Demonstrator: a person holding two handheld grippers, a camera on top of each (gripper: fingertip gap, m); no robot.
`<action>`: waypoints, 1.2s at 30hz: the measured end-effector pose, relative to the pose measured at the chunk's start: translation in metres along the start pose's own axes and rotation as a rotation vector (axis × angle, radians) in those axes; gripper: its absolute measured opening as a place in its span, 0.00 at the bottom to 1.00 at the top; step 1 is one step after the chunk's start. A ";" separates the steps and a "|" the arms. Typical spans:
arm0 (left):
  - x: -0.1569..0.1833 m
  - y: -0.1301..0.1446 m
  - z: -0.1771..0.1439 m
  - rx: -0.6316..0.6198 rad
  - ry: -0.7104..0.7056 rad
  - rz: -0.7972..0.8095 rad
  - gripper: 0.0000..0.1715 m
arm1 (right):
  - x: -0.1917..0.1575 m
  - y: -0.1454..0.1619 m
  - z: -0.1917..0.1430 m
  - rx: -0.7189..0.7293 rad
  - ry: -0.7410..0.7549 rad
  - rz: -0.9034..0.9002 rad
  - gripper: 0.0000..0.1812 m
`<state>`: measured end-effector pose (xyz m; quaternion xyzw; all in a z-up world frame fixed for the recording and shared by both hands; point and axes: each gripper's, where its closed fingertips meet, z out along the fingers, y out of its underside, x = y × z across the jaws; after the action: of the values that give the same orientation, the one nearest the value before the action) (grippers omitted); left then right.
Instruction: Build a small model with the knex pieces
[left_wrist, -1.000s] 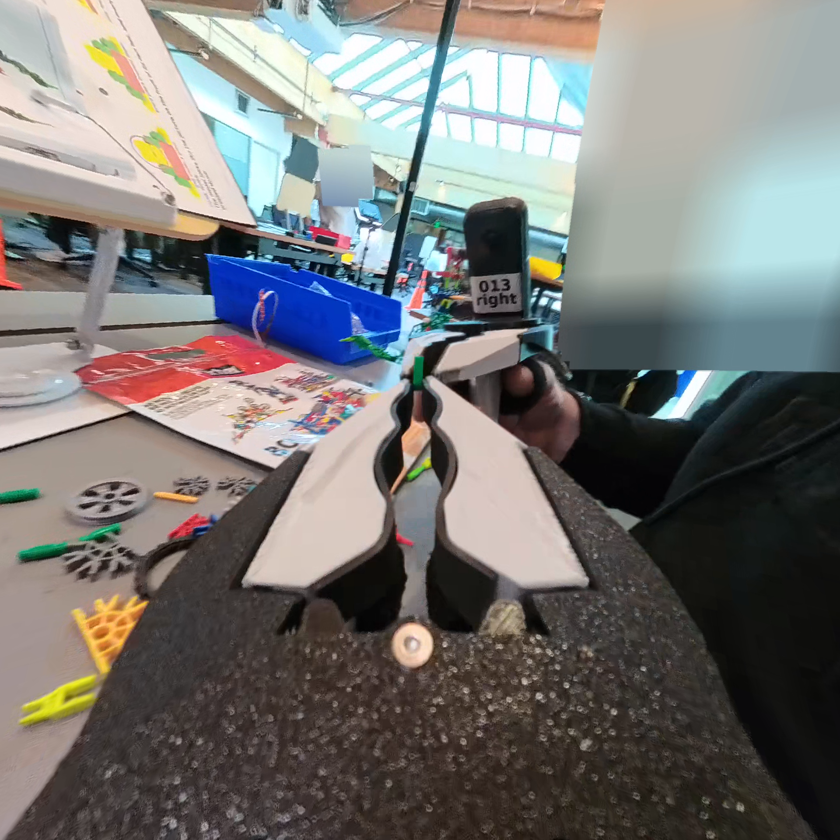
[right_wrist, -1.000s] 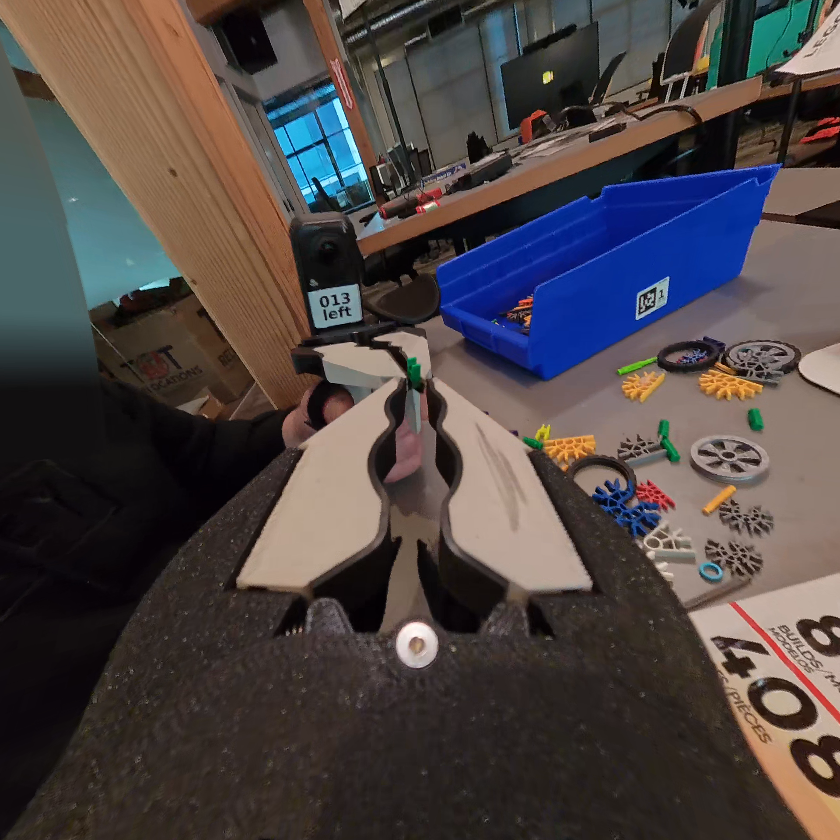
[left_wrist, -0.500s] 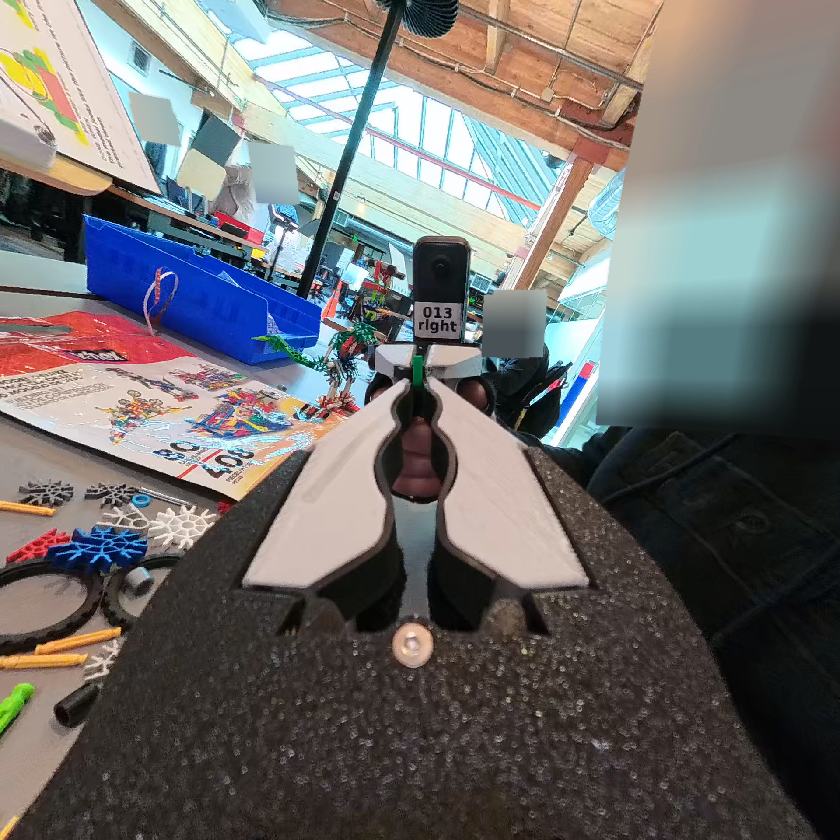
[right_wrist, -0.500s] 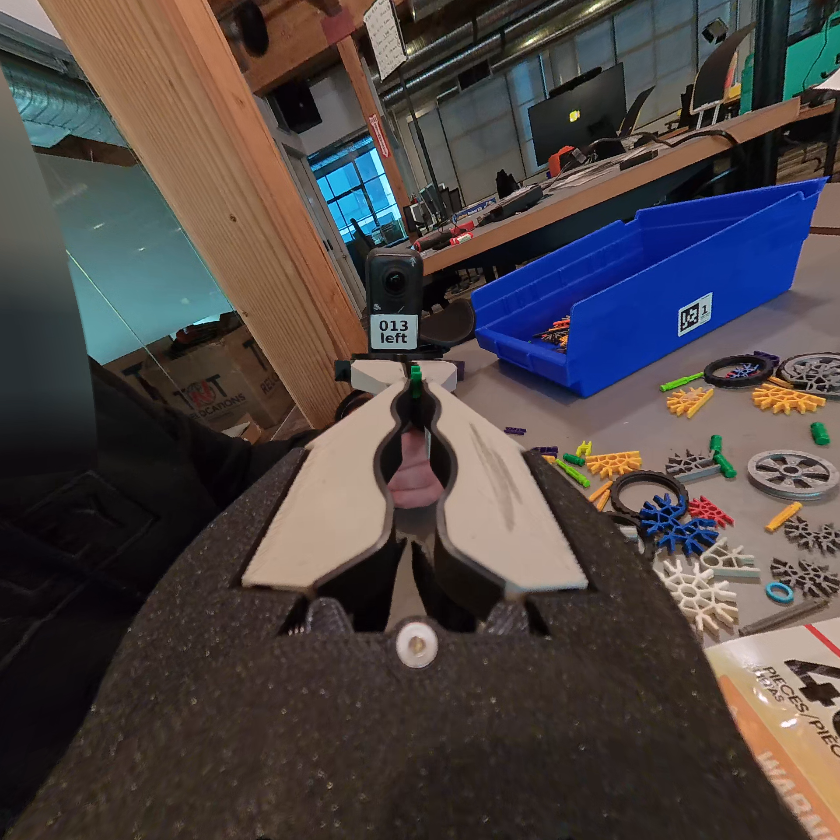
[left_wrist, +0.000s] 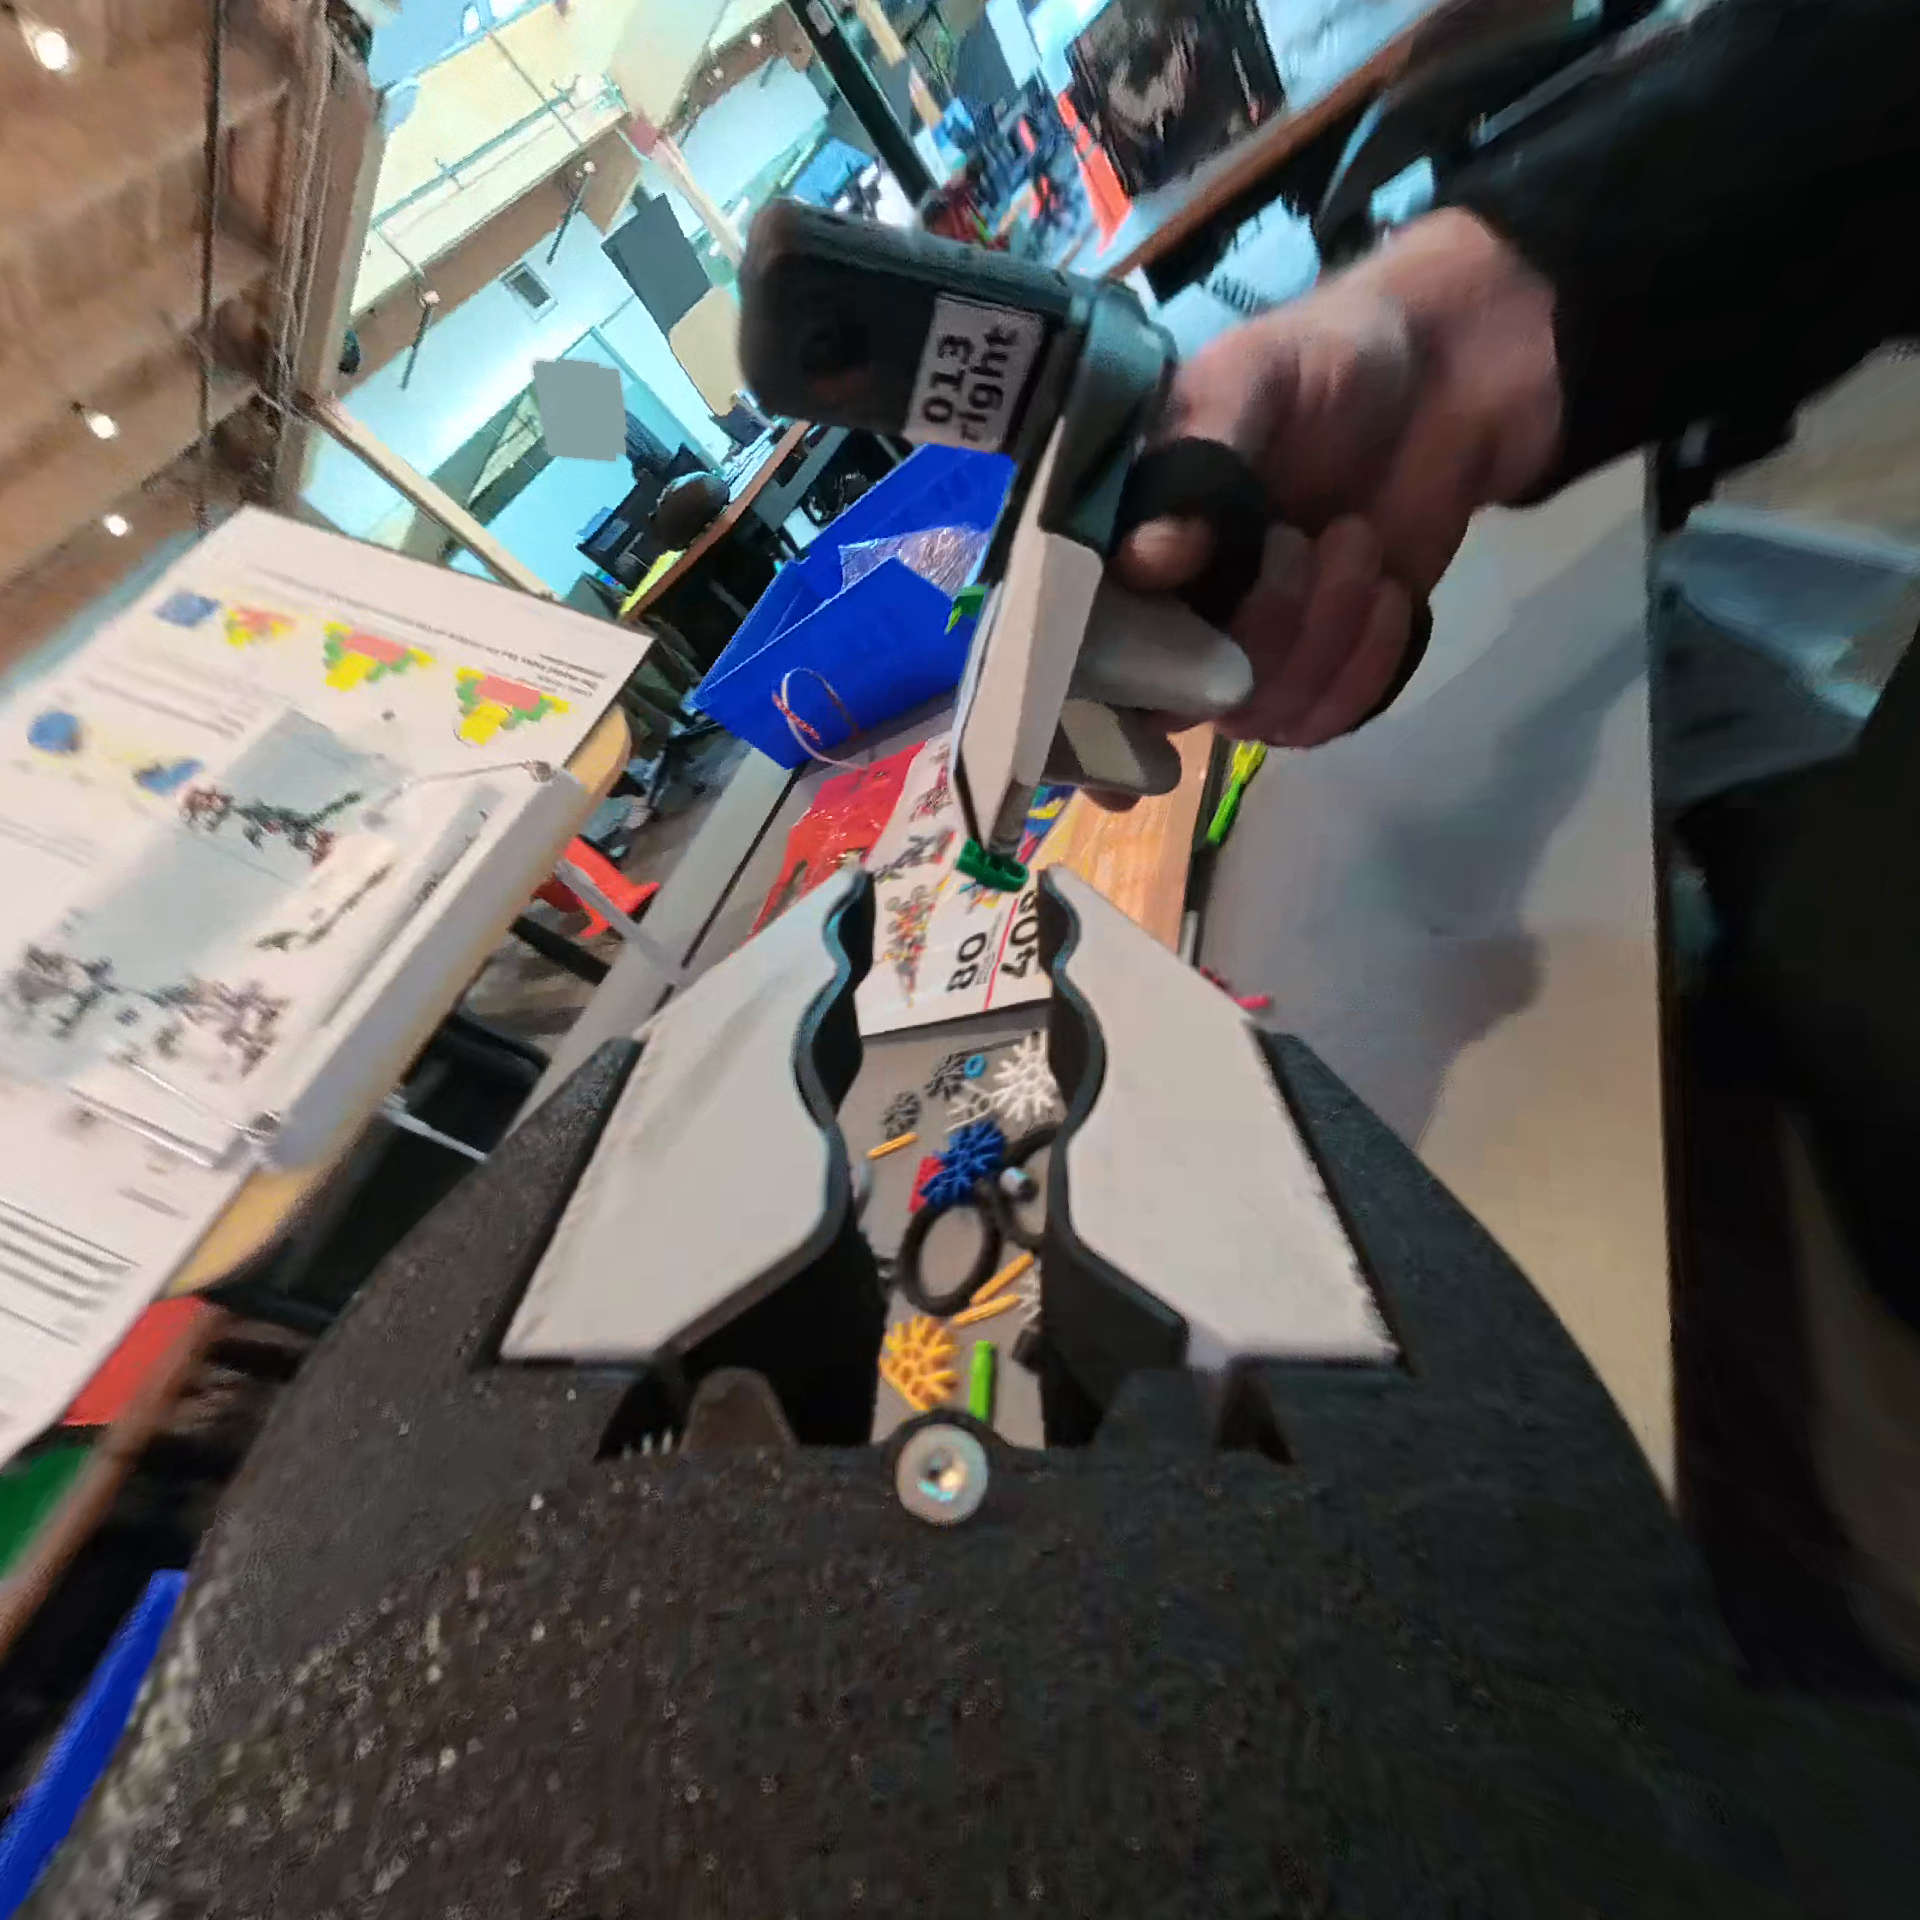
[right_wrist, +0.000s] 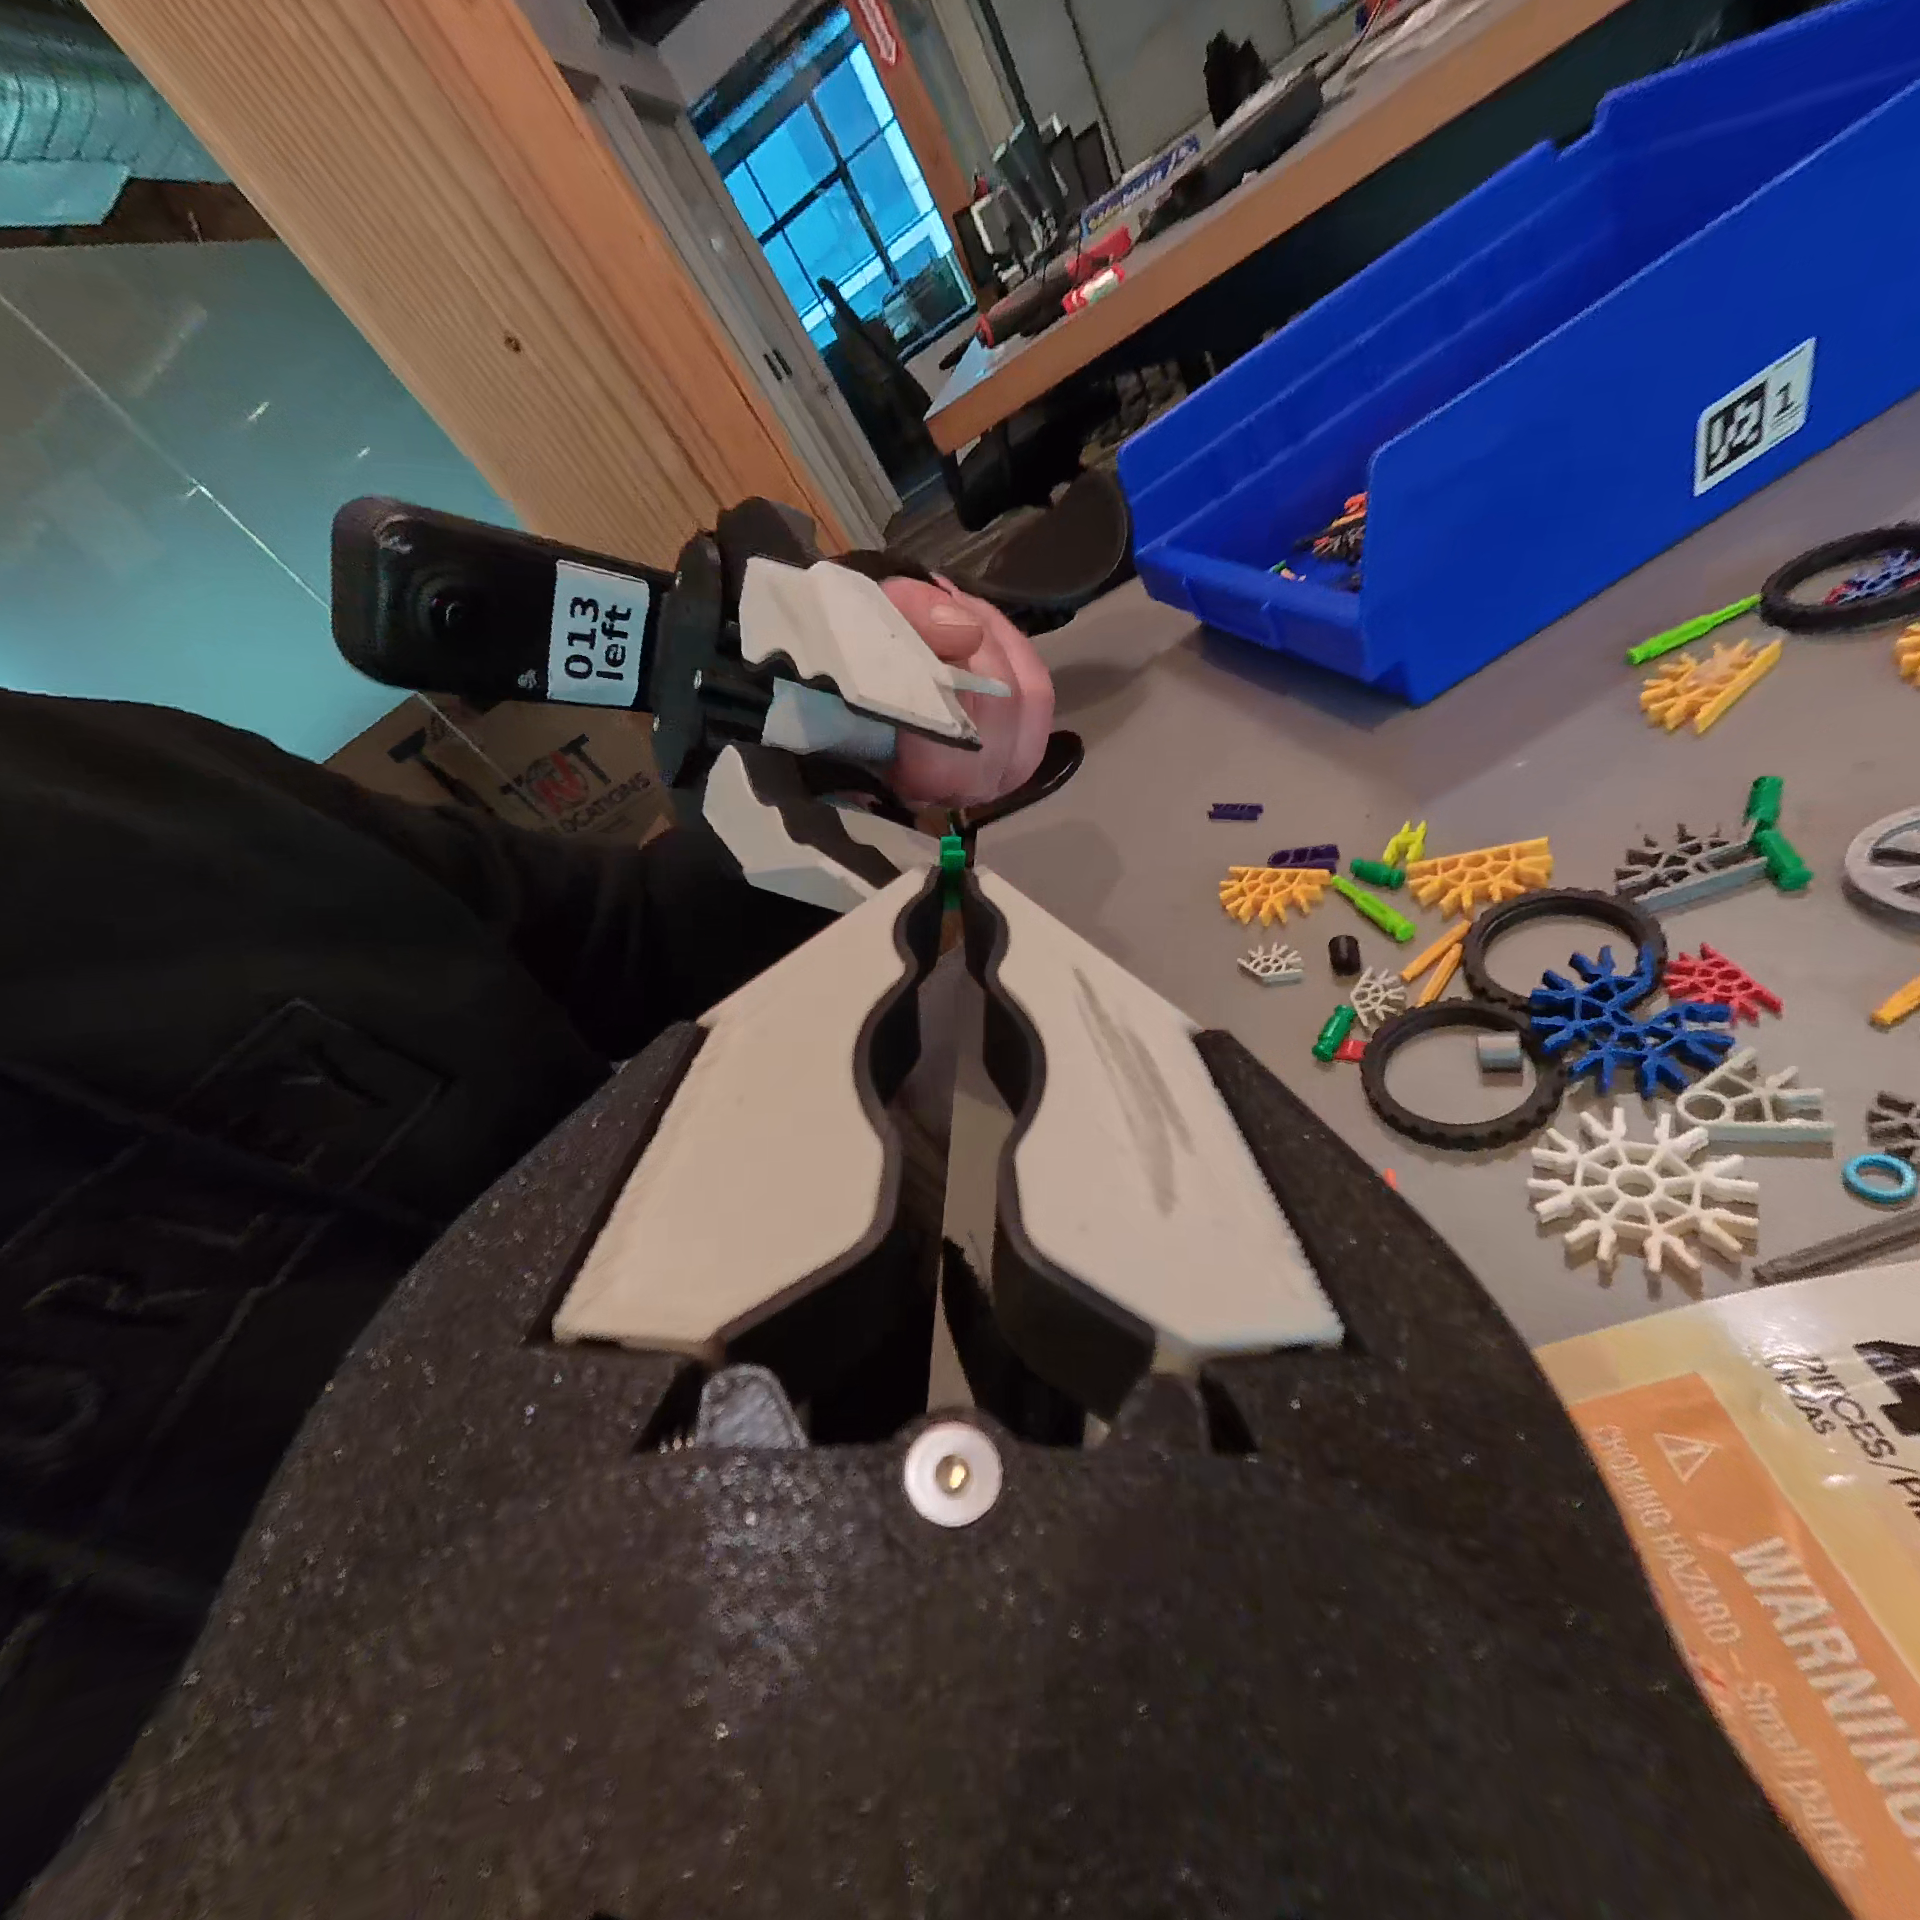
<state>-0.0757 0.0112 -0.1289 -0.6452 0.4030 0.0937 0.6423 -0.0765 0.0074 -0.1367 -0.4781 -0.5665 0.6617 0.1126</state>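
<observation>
My right gripper (right_wrist: 951, 883) is shut on a small green construction piece (right_wrist: 950, 860) that sticks out past its fingertips. In the left wrist view the right gripper (left_wrist: 1000, 826) points down, held by a hand (left_wrist: 1351, 499), with the green piece (left_wrist: 987, 864) at its tip. My left gripper (left_wrist: 951, 894) is open and empty, its jaws standing either side of and just short of the green piece. In the right wrist view the left gripper (right_wrist: 925, 805) is rolled on its side, open, close to the piece.
Loose pieces lie on the grey table (right_wrist: 1195, 727): black tyre rings (right_wrist: 1460, 1070), a blue snowflake connector (right_wrist: 1621, 1023), a white one (right_wrist: 1642, 1190), yellow fans (right_wrist: 1475, 873). A blue bin (right_wrist: 1558, 416) stands behind. An instruction sheet on a stand (left_wrist: 260, 831) is at left. My left and right fingertips are right by each other.
Both grippers were shut on the green piece, facing each other. My left gripper has opened, let go and rolled sideways; the right gripper keeps the piece.
</observation>
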 end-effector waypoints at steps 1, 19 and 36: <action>0.003 0.001 0.002 -0.017 0.009 0.041 0.16 | -0.001 0.001 0.001 -0.010 -0.009 0.006 0.01; 0.007 0.006 0.008 0.000 -0.040 0.088 0.07 | -0.004 0.001 0.006 -0.046 -0.008 0.005 0.01; -0.006 0.002 0.014 0.011 -0.218 0.055 0.07 | 0.001 -0.009 0.004 0.026 0.060 -0.015 0.02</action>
<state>-0.0757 0.0272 -0.1288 -0.6163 0.3486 0.1786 0.6832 -0.0834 0.0079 -0.1300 -0.4918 -0.5577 0.6537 0.1406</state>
